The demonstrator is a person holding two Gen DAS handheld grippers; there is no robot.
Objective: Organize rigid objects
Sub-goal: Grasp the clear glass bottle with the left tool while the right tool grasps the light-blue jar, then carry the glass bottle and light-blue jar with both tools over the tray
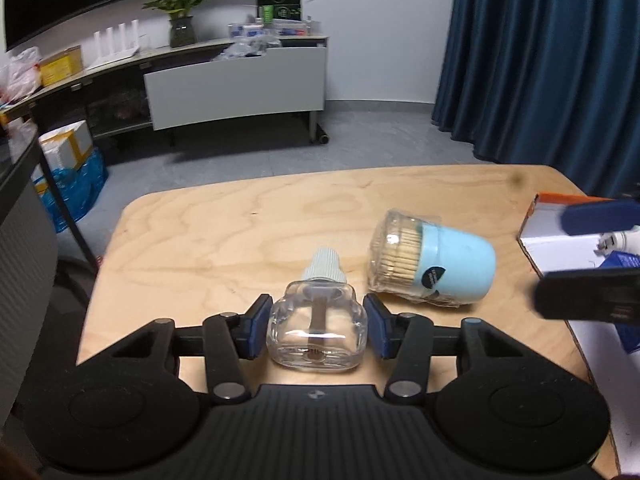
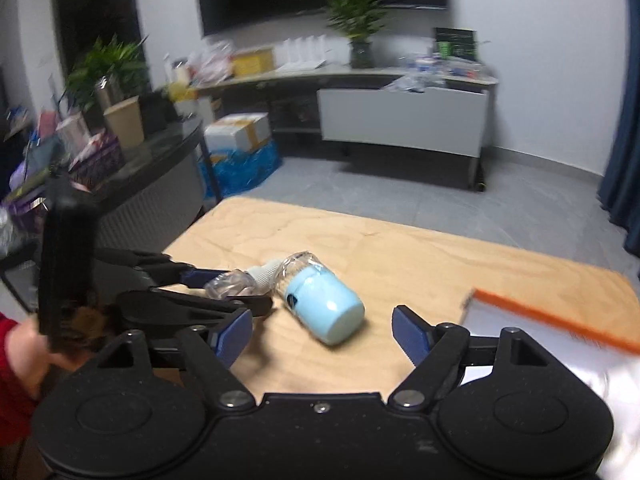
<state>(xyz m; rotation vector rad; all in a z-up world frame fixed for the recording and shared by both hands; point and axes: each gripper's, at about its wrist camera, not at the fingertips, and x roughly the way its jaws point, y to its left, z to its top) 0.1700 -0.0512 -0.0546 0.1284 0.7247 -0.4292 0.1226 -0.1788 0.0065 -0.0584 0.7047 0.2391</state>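
Observation:
A clear glass bottle [image 1: 316, 328] with a pale ribbed cap lies on the wooden table [image 1: 240, 232]. My left gripper [image 1: 316, 326] is shut on it, one blue pad against each side. To its right, a light-blue toothpick jar [image 1: 436, 264] wrapped in clear film lies on its side. In the right wrist view the same jar [image 2: 324, 304] rests just ahead of my right gripper [image 2: 320, 320]. That gripper stands wide open with nothing between its fingers. The left gripper [image 2: 232, 286] and the bottle [image 2: 228, 282] show at the left of that view.
A white cardboard box [image 1: 552, 240] with an orange rim sits at the table's right edge and holds a few small items; it also appears as the box [image 2: 560, 344]. A hand and red sleeve [image 2: 16, 360] are at the left. Cabinets, cartons and plants stand beyond the table.

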